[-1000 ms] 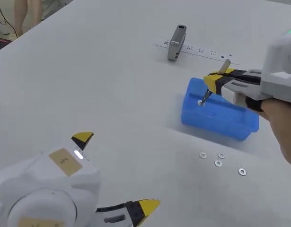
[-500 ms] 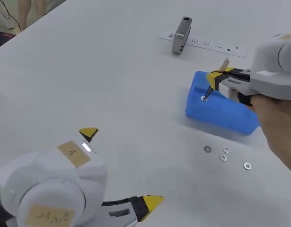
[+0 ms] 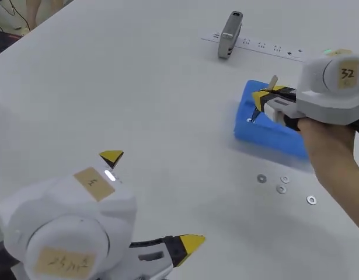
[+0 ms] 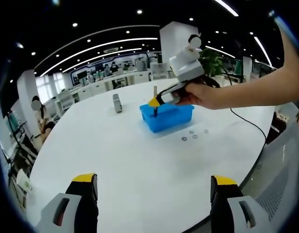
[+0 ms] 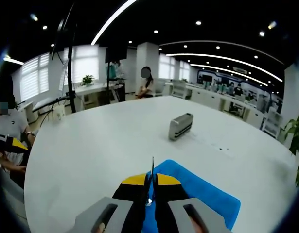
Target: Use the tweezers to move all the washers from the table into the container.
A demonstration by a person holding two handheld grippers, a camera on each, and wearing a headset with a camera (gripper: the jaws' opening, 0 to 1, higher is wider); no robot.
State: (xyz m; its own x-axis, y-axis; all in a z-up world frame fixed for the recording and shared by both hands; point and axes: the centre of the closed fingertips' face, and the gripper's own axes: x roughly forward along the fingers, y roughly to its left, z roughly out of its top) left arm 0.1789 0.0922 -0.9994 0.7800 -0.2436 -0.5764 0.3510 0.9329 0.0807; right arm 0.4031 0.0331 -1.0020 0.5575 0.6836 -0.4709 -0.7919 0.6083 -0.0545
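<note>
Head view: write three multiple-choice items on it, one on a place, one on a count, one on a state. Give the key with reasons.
1. Where are the tips of the tweezers?
A. Over the blue container
B. Left of it
C. Right of it

2. How many washers lie on the table beside the container?
A. Two
B. Four
C. Six

3. How is the left tool?
A. Shut on a washer
B. Shut on the tweezers
C. Open and empty

Key:
1 A: the right tool holds the tweezers with their tips pointing down over the blue container.
2 B: four small rings lie loose on the table near the container.
3 C: its yellow-tipped jaws stand wide apart with nothing between them.
</note>
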